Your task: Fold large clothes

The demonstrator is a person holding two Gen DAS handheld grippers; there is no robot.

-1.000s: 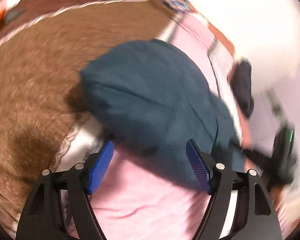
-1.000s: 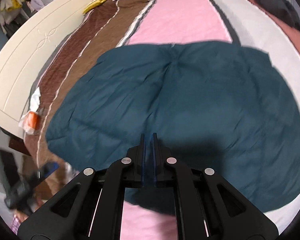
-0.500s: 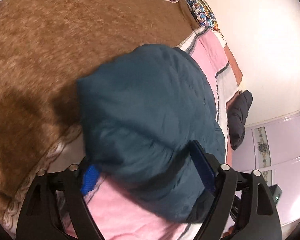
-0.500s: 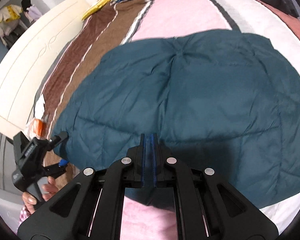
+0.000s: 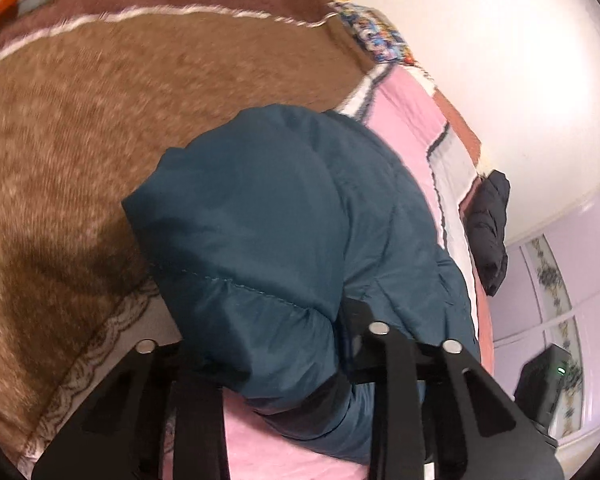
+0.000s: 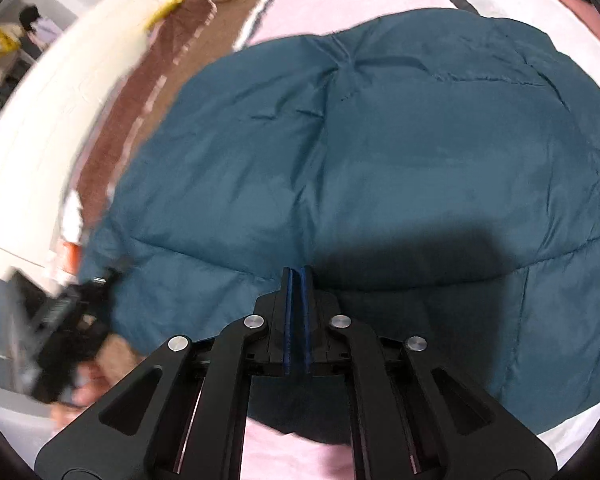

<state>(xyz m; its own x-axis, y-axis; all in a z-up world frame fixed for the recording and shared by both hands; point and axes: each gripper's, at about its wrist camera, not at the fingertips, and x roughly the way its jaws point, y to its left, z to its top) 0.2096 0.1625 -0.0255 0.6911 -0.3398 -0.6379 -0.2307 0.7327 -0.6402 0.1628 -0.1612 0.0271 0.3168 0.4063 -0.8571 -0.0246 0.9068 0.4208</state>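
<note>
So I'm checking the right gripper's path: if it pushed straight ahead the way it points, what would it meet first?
Most likely the teal padded jacket: the right gripper is shut, pointing at its quilted surface, which fills the view ahead. The gap between them is unclear.

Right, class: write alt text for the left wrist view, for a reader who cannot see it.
A puffy teal jacket bulges between the black fingers of the left tool, which appear to be closing on its edge. It lies on a bed with a brown blanket and pink cover; a dark garment sits by the wall.
</note>
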